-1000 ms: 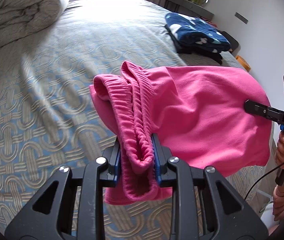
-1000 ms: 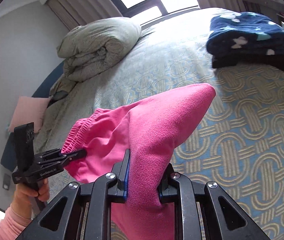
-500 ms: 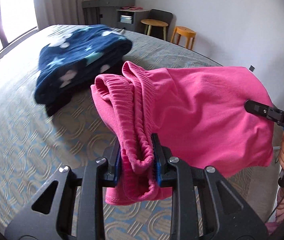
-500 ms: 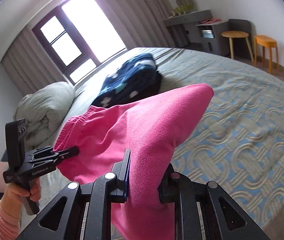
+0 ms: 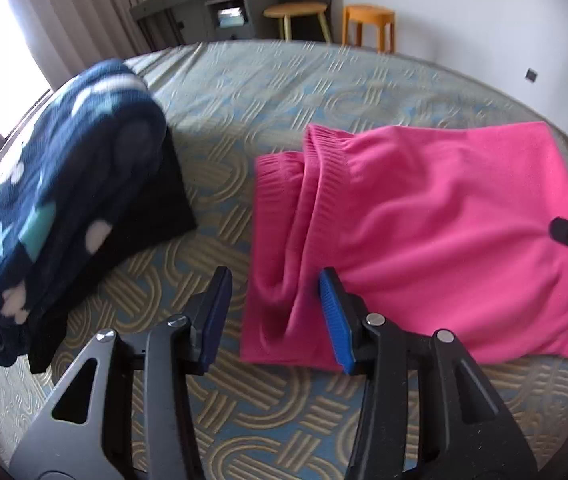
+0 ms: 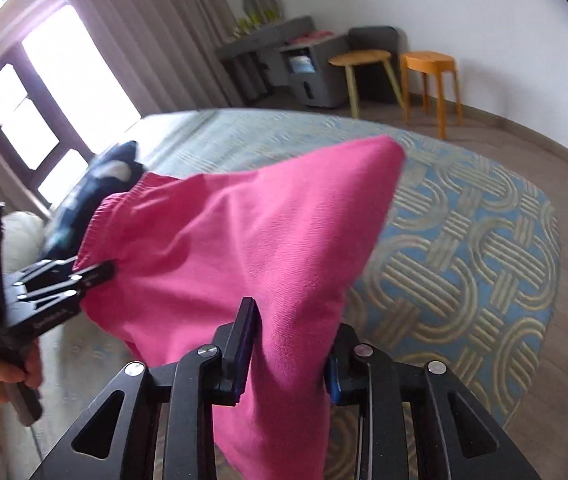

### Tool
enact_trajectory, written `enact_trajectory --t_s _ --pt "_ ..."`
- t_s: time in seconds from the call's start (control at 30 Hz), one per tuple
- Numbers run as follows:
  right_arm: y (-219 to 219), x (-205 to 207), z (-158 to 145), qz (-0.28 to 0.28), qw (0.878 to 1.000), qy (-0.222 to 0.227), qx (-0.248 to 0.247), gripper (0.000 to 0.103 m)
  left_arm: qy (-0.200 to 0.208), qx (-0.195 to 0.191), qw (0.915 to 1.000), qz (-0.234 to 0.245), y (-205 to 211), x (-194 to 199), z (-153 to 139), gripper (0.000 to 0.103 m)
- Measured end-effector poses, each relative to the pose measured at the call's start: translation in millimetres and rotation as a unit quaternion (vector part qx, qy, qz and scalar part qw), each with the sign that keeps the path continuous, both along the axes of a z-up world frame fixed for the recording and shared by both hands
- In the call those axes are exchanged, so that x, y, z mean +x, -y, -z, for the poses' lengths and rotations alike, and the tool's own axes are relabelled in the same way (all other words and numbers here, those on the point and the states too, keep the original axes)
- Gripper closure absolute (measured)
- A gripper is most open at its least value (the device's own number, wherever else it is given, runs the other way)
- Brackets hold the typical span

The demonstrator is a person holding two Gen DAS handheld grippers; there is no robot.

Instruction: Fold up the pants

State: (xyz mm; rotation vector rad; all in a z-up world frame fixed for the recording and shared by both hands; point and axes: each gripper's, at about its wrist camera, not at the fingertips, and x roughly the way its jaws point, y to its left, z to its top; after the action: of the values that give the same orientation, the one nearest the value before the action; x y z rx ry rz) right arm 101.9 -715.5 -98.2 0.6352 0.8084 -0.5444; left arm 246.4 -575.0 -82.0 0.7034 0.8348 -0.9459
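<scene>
Pants (image 5: 424, 216) lie between spread left tongs (image 5: 276, 312); right tongs (image 6: 288, 344) seemingly gripping.

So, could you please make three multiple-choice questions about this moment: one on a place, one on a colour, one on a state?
1. In the left wrist view, where does the dark blue blanket lie from the pink pants?
A) to their left
B) on top of them
C) to their right

2. What colour are the pads of the left gripper?
A) red
B) blue
C) white

3. The left gripper is:
A) shut on the pants
B) open
C) shut on the blanket

Answers:
1 A: a strip of the bed shows between them.
2 B: both inner faces are blue.
3 B: its jaws stand wide apart.
</scene>
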Motion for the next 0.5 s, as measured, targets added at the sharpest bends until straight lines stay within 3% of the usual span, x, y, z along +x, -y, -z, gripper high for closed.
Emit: enact_trajectory --t_s 0.03,0.1,0.2,0.33,0.5 --pt "3 0 13 0.014 1.0 -0.022 0.008 0.066 -0.004 -0.012 0.9999 0.0 -7 3 4 0.045" --pt "6 -9 24 0.028 0.999 -0.007 0.02 0.056 -0.001 -0.036 0.9992 -0.015 -20 6 1 0.029" --pt "7 -26 24 0.046 0.999 0.01 0.02 0.047 -0.024 -0.043 0.9985 -0.023 -31 10 -5 0.029" --pt "-7 -40 10 0.06 0.998 0.011 0.001 0.047 0.004 -0.053 0.9986 -0.003 -44 -3 -22 0.029" --pt "-40 -47 -14 0.04 0.998 0.032 -0.033 0.047 -0.003 -0.084 0.9963 0.02 -65 -29 -50 0.029"
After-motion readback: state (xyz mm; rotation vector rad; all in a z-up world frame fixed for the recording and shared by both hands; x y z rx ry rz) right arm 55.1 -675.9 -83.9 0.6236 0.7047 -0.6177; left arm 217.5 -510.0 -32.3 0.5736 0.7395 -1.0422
